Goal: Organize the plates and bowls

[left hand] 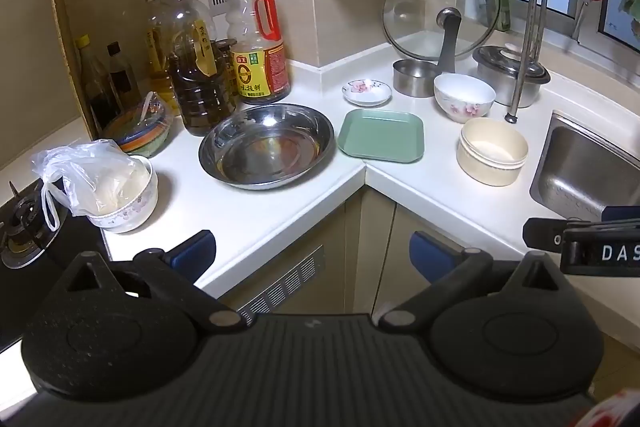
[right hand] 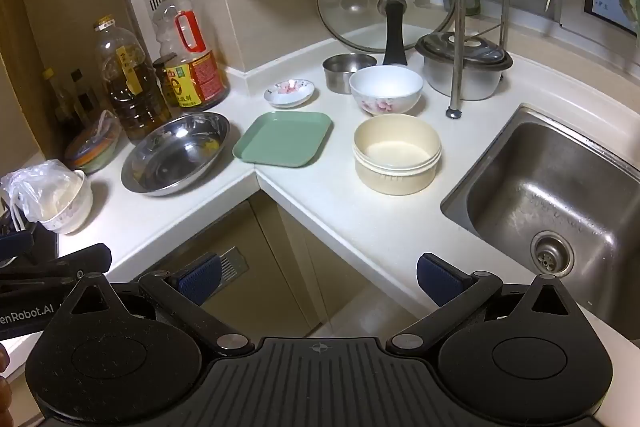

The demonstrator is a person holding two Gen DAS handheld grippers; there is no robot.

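Note:
On the white corner counter (left hand: 280,211) lie a wide steel dish (left hand: 266,145), a green square plate (left hand: 381,135), a small flowered saucer (left hand: 367,92), a white flowered bowl (left hand: 464,97), a cream round bowl (left hand: 493,150) and a small steel cup (left hand: 414,77). The right wrist view has the same steel dish (right hand: 176,151), green plate (right hand: 283,138), saucer (right hand: 289,92), white bowl (right hand: 386,89) and cream bowl (right hand: 397,153). My left gripper (left hand: 312,259) is open, held off the counter's front edge. My right gripper (right hand: 318,277) is open too, empty, in front of the corner.
Oil and sauce bottles (left hand: 200,67) crowd the back left. A flowered bowl with a plastic bag (left hand: 116,187) sits by the gas stove (left hand: 24,227). A glass lid (left hand: 440,7), a lidded steel pot (left hand: 510,73) and a rack post (left hand: 524,47) stand behind. A steel sink (right hand: 560,211) is at right.

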